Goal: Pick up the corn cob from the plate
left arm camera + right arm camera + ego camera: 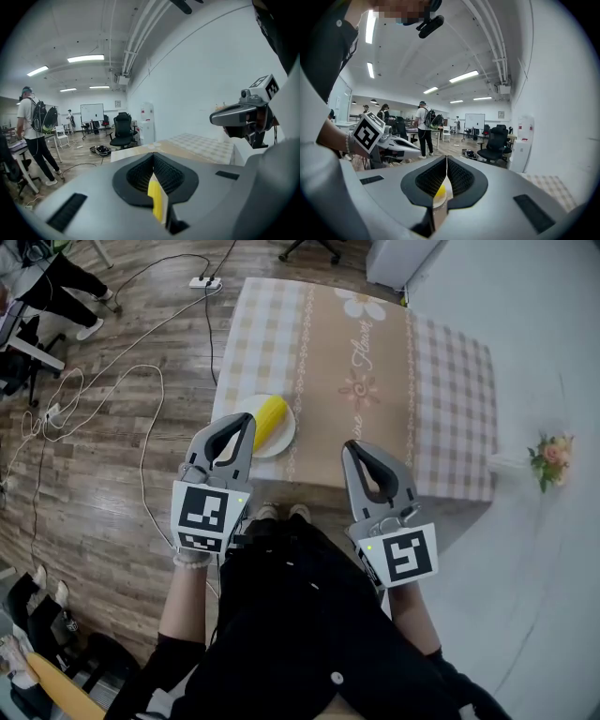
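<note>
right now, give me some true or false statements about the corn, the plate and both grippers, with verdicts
1. The corn cob lies on the white plate. True.
2. The left gripper holds the corn cob. False: its jaws are shut on nothing, and the cob is on the plate.
3. The right gripper has its jaws spread wide. False: they are shut.
4. The table has a checked cloth with flowers printed on it. True.
5. The plate sits at the table's far edge. False: it is by the near edge, close to the person.
</note>
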`<state>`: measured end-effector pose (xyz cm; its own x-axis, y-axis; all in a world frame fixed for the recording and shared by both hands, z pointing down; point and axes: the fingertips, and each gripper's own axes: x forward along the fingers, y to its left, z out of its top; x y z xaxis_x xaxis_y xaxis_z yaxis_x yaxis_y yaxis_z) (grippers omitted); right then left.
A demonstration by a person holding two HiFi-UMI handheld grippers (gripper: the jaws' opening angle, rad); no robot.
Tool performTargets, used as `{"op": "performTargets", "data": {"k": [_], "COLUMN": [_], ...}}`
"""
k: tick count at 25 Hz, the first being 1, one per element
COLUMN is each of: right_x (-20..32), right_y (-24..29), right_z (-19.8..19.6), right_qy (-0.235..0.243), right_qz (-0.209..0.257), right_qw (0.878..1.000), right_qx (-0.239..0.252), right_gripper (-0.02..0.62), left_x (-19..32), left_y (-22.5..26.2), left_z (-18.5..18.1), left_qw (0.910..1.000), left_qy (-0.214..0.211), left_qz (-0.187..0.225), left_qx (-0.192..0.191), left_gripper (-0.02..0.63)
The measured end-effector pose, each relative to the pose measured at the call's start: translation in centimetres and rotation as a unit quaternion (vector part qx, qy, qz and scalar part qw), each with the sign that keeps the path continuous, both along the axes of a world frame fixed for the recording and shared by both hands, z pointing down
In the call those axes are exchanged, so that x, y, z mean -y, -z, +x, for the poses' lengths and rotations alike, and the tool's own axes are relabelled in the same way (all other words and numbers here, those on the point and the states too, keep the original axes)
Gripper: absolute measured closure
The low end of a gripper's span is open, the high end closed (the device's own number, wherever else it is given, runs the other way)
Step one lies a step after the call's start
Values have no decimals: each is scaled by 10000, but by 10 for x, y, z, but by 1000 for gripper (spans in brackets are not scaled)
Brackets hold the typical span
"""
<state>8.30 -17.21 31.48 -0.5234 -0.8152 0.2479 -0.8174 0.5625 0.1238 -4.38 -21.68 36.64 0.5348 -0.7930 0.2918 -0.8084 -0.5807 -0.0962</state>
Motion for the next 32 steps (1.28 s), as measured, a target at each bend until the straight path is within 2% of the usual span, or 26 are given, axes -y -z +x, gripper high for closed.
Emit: {"op": "performTargets", "data": {"k": [10,11,13,14,16,25,32], "right_x": [-1,-2,-3,-4,-5,-11,-17], "right_y": [-7,-8,-11,-11,-12,-19,-20], "right_z": [17,18,18,18,19,25,34], "right_qy": [-298,-319,-333,-340,-373,-502,-637], "right_qz": [-132,-160,-249,-289,-334,-423,-415], "right_qw": [9994,9993,9990,9988,9986,9977,9969], "right_qx": [-86,-102,-158,-182,-193,-177,-217], "right_gripper": [554,554,554,554,554,554,554], "left_x": [24,25,28,28,28,29,35], "left_y": [-61,-69,-84,-91,-105,-159,-191], "left_z": [8,10,13,14,16,27,26], "left_qw": [9969,9959,9933,9918,9890,9754,9690], "left_qy": [-167,-189,-254,-287,-324,-532,-358], "left_qz": [-750,-857,-1096,-1207,-1392,-2010,-2368], "left_qx": [189,211,264,300,390,736,600], "left_gripper": [589,580,482,452,417,345,339]}}
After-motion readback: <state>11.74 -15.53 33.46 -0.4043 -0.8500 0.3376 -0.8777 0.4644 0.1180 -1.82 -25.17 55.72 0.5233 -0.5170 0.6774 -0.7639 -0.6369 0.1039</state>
